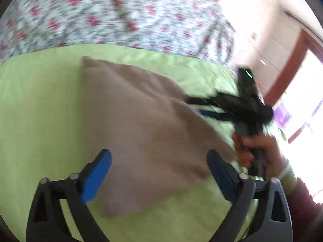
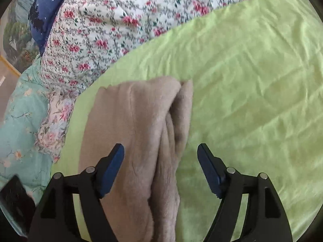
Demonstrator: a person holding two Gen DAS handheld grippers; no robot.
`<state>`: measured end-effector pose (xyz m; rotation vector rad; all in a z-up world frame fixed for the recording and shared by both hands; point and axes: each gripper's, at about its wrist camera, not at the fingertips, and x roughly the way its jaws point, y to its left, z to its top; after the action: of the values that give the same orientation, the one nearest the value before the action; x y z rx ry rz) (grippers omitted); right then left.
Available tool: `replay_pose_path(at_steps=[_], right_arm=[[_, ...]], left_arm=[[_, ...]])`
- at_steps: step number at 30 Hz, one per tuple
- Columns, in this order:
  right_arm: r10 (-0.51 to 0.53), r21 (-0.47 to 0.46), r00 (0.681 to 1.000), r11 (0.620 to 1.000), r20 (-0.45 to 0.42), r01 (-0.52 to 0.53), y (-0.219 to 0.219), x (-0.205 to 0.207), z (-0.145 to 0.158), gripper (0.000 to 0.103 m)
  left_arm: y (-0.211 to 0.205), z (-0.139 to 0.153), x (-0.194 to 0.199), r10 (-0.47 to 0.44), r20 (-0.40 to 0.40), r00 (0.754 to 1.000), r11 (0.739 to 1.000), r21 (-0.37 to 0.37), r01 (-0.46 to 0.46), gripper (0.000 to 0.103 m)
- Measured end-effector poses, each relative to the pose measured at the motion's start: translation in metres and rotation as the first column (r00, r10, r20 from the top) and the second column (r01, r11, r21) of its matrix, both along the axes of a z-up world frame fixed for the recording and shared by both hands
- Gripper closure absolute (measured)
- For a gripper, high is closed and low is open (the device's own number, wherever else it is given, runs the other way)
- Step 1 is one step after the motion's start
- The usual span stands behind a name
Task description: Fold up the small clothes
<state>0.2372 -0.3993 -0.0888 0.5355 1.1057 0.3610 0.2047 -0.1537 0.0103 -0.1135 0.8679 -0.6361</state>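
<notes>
Two grippers, left gripper (image 1: pixel 159 171) and right gripper (image 2: pixel 160 166), jaws spread wide, empty, above folded beige fleece cloth (image 2: pixel 139 125) lying on lime-green sheet (image 2: pixel 252 80).

close wrist views, shared beige cloth (image 1: pixel 141 131)

The left tongs (image 1: pixel 159 173) have black triangulated arms with silver pivot screws and blue fingers (image 1: pixel 97 177), one a brighter blue than the other. The right tongs (image 2: pixel 160 169) are built the same, with dark blue ribbed pads (image 2: pixel 210 173). On the right tongs' black body a small green light (image 1: pixel 248 74) glows. The right hand (image 1: pixel 260 151) is bare-skinned, with a pale cuff and maroon sleeve (image 1: pixel 302 205).
</notes>
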Motion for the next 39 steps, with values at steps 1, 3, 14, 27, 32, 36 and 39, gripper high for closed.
replay_pose_path(at_steps=[1, 3, 14, 27, 32, 36, 39], right_arm=[[0.002, 0.002, 1.000, 1.000, -0.010, -0.002, 0.001, 0.000, -0.004, 0.027], [0.013, 0.000, 0.999, 1.000, -0.029, -0.014, 0.004, -0.001, -0.011, 0.027], [0.097, 0.064, 0.993, 0.994, -0.073, -0.093, 0.028, 0.014, -0.031, 0.060], [0.175, 0.172, 0.981, 0.967, 0.083, -0.187, 0.114, -0.020, 0.022, 0.071], [0.257, 0.232, 0.963, 0.935, 0.082, -0.269, 0.177, -0.023, 0.011, 0.071], [0.313, 0.202, 0.949, 0.928, 0.030, -0.312, 0.216, -0.026, -0.011, 0.069], [0.311, 0.145, 0.950, 0.940, 0.006, -0.309, 0.225, -0.032, -0.025, 0.058]], left_arm=[[0.006, -0.003, 0.008, 0.024, -0.017, 1.000, 1.000, 0.000, -0.024, 0.003], [0.021, -0.017, 0.034, 0.060, -0.092, 0.994, 0.998, -0.025, -0.063, 0.003], [0.013, -0.076, 0.102, -0.011, -0.268, 0.963, 0.989, -0.146, -0.029, 0.037], [0.129, -0.011, 0.028, 0.090, -0.104, 0.991, 0.988, -0.116, -0.102, 0.059], [0.185, -0.007, 0.003, 0.152, -0.083, 0.985, 0.985, -0.070, -0.158, 0.058], [0.222, -0.051, -0.004, 0.205, -0.195, 0.959, 0.976, -0.034, -0.216, 0.052], [0.243, -0.068, -0.010, 0.226, -0.236, 0.945, 0.962, -0.101, -0.255, 0.043]])
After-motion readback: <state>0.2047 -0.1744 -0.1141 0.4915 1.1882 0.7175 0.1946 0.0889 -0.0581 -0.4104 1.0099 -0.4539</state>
